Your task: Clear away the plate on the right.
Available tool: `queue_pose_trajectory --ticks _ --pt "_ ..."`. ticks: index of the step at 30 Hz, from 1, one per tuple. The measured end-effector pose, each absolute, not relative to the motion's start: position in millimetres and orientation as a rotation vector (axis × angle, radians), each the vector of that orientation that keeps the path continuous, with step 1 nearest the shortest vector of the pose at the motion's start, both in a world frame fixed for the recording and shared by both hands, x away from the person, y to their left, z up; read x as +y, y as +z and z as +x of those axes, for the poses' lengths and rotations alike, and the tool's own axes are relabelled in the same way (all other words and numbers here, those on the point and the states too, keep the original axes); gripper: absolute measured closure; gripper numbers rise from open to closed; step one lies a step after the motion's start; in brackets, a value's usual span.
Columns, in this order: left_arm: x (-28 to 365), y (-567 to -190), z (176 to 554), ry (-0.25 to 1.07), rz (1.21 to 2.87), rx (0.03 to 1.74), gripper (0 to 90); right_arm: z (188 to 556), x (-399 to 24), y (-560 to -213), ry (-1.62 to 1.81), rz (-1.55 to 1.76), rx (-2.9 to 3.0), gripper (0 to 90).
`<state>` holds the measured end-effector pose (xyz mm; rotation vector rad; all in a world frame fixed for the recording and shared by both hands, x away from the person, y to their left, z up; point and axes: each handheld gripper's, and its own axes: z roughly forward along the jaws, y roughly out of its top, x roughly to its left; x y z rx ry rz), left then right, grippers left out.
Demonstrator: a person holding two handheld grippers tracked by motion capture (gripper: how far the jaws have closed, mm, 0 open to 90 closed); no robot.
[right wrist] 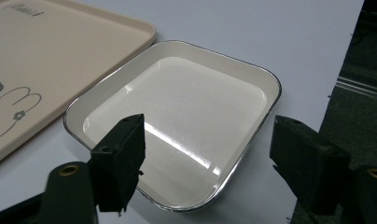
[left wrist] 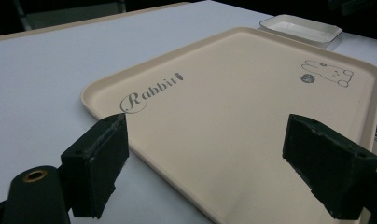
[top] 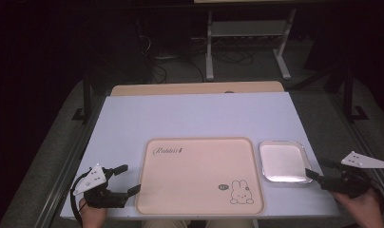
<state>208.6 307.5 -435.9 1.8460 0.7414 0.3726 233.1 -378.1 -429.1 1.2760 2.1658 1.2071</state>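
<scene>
Small white dish (top: 282,160) sits on the counter (top: 190,116) just right of the beige rabbit tray (top: 199,175), touching or nearly so, long axis running away from the person. Right claw (top: 312,170) is at the dish's near-right corner, jaws apart and straddling that corner rim, nothing pinched yet; right hand low, pointing left-forward. Left claw (top: 125,178) is well apart from the dish, jaws apart at the tray's left edge, empty.
</scene>
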Motion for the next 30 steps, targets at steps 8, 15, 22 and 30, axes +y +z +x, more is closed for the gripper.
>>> queue_pose_trajectory --ticks 8,15,22,30 --pt "308 -436 208 0.372 1.840 0.747 14.0 245 -382 -428 1.185 1.355 2.175 31.3" --pt "309 -436 208 0.373 1.833 0.748 14.0 254 -386 -425 1.169 1.429 2.180 37.0" --pt "309 -436 208 0.375 1.834 0.750 14.0 265 -387 -421 1.150 1.504 2.189 42.9" --pt "310 -436 209 0.373 1.832 0.752 14.0 281 -388 -422 1.107 1.640 2.204 49.1"
